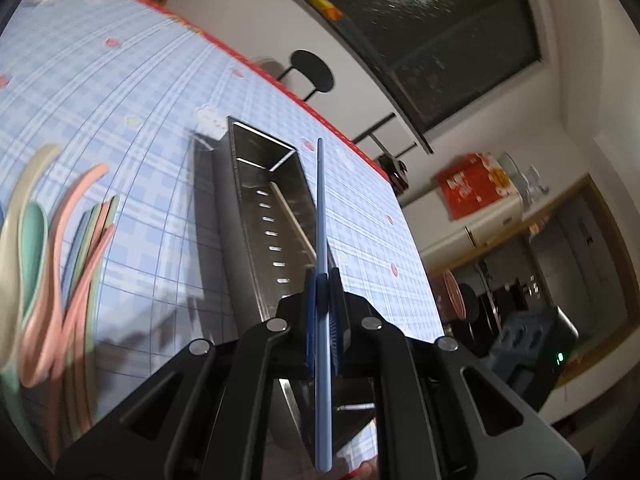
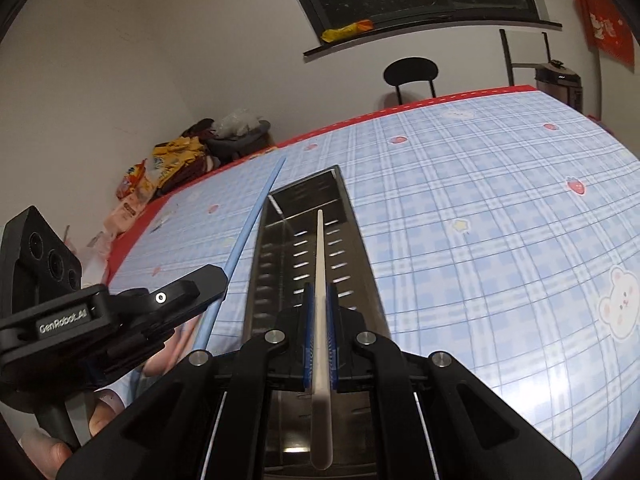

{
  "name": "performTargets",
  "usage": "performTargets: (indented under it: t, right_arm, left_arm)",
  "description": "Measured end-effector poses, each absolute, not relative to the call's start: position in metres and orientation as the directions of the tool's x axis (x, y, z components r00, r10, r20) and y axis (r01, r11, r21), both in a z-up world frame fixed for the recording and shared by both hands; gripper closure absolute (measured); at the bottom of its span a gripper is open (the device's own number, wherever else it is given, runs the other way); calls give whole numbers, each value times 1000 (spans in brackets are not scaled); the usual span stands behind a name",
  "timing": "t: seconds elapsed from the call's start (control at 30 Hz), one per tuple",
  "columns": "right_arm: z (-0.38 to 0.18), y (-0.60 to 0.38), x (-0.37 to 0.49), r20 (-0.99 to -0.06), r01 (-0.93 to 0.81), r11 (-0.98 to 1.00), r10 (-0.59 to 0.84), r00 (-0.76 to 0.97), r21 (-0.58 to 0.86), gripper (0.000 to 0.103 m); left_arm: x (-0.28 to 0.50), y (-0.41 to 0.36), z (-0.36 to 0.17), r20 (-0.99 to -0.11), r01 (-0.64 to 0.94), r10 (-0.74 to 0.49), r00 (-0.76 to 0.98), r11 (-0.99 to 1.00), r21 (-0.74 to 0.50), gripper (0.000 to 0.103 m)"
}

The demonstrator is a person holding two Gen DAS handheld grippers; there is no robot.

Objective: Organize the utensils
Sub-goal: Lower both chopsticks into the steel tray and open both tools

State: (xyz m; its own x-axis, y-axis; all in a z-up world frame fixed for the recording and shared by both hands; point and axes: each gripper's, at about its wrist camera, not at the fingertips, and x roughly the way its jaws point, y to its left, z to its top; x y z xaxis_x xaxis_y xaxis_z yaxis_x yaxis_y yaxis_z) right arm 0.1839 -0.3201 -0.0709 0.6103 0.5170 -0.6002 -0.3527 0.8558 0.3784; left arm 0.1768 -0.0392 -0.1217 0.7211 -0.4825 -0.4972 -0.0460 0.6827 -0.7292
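Blue chopstick (image 1: 322,240): clamped between the pads of the left gripper (image 1: 322,280), tip pointing to 12 o'clock in the left wrist view, running along the right rim of the metal tray.
White chopstick (image 2: 320,280): pinched in the right gripper (image 2: 320,292), tip pointing to 12 o'clock, lying over the tray's inside in the right wrist view.
Left gripper: jaws drawn narrow on the blue chopstick; in the right wrist view it sits at 9 o'clock, with a person's hand (image 2: 52,440) on its handle.
Right gripper: jaws drawn narrow on the white chopstick.
Metal tray (image 1: 260,200): long, slotted floor, set on the table straight ahead of both grippers.
Remaining utensils (image 1: 60,260): blurred heap of pink, green, cream and blue pieces at 9 o'clock of the tray, on the cloth.
Tablecloth (image 2: 480,220): blue check with strawberries and bears, red edge.
Chair (image 2: 410,74): black, beyond the table's far edge at 12 o'clock.
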Motion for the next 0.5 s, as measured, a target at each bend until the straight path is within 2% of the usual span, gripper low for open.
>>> performTargets:
  t: [0.5]
  right_arm:
    - [-81,-320,191,-627,-305,886,462,627,349,96]
  left_arm:
    - [201,-50,-145,-550,-133,-436,712,686,-715,93]
